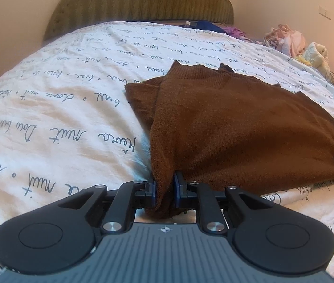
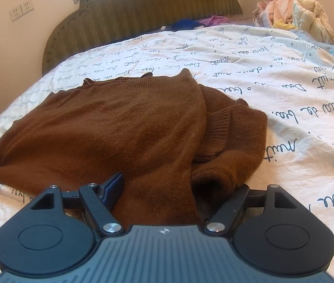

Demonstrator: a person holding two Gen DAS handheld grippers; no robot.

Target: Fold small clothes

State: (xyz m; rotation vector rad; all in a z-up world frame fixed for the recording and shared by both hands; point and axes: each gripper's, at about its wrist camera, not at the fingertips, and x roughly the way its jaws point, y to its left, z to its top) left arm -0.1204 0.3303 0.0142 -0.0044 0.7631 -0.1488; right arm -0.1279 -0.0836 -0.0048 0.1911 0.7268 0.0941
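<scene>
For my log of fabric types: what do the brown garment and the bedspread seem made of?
Brown garment: soft, fuzzy knit, probably wool or acrylic, matte, with ribbed cuffs and hem. Bedspread: thin woven cloth, likely cotton, matte cream with printed script, finely creased.

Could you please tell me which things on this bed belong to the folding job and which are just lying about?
In the job: brown sweater, left gripper shut on its edge, right gripper open around its near edge.

Lying about: clothes pile at the far corner, blue garment, purple garment, printed sheet, headboard.

Fuzzy knit sweater (image 1: pixel 249 127), matt cotton sheet (image 1: pixel 49 94)
</scene>
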